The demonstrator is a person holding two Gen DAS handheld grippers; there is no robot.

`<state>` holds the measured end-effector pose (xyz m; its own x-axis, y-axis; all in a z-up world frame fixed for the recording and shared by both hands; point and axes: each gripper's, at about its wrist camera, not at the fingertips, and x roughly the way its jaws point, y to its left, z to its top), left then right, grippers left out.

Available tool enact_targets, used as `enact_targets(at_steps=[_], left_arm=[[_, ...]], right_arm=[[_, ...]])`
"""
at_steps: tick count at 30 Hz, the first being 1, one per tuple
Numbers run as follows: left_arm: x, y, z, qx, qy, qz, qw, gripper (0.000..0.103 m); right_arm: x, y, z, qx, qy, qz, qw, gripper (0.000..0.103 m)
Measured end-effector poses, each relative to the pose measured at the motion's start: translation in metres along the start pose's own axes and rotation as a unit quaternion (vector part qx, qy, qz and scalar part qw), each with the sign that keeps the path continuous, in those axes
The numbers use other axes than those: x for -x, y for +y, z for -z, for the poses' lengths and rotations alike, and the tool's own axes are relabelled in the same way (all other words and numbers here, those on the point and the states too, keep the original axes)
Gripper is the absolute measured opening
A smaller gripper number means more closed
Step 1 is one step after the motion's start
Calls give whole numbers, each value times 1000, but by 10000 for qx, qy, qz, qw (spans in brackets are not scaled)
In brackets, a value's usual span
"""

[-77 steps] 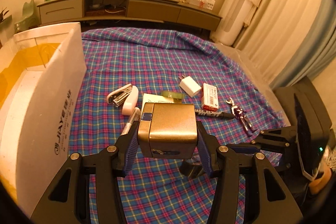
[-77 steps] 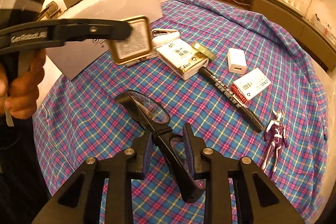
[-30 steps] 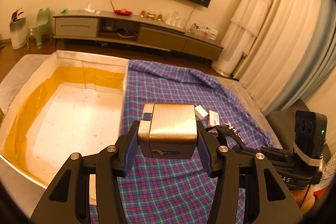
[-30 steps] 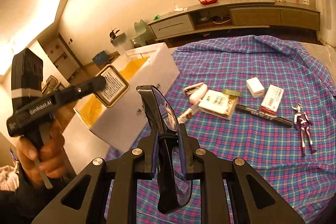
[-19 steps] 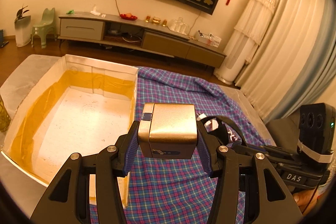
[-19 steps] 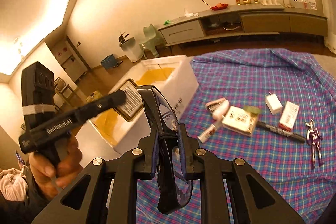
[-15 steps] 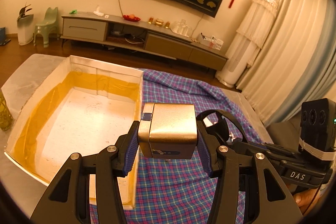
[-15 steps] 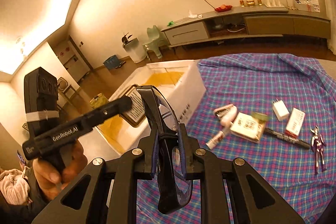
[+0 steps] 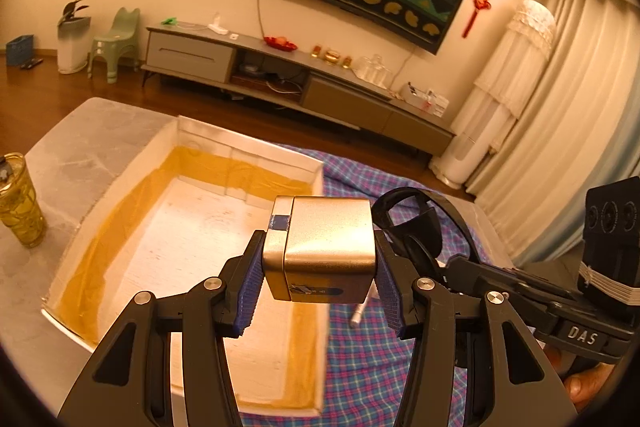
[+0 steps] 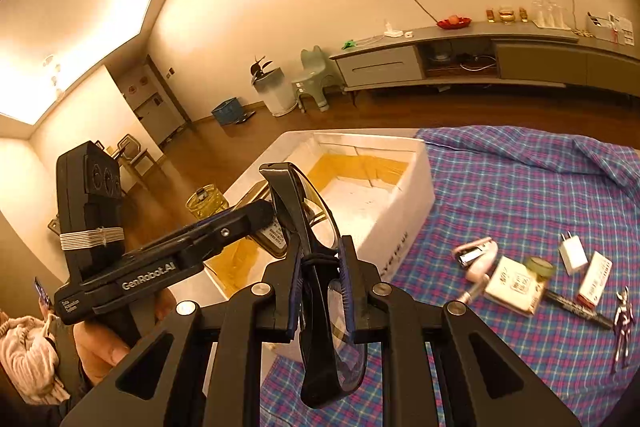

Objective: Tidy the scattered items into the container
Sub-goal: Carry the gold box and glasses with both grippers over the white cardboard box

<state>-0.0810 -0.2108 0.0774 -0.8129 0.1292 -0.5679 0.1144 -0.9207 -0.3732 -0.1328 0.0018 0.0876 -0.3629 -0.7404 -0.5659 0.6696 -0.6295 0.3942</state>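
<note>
My left gripper (image 9: 320, 287) is shut on a gold metal box (image 9: 326, 251) and holds it above the near right corner of the white foam container (image 9: 120, 179), whose inside is lined with yellow tape. My right gripper (image 10: 320, 287) is shut on a black magnifying glass (image 10: 304, 211) and holds it up near the container (image 10: 416, 187), beside the left gripper (image 10: 256, 215). Several items lie on the plaid cloth (image 10: 520, 179): a stapler (image 10: 474, 257), a white card box (image 10: 516, 285), a charger (image 10: 573, 253), a red-and-white box (image 10: 596, 279), a black marker (image 10: 580, 307) and a toy figure (image 10: 624, 323).
A glass of yellow drink (image 9: 18, 201) stands on the grey table left of the container. A TV cabinet (image 9: 280, 75) runs along the far wall. Curtains (image 9: 560, 107) hang at the right.
Both grippers have lifted their items off the cloth and moved left. The gold box is now over the container's corner and the magnifying glass is nearer the container.
</note>
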Motion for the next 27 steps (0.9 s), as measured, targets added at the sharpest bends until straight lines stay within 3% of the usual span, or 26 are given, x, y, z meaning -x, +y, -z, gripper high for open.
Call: enact_targets(at_steps=[27], left_arm=[[-68,86,-36,926,164,-723,9929,53]], right_arm=[[-92,10,-51,-313,486,-291,9979,18]])
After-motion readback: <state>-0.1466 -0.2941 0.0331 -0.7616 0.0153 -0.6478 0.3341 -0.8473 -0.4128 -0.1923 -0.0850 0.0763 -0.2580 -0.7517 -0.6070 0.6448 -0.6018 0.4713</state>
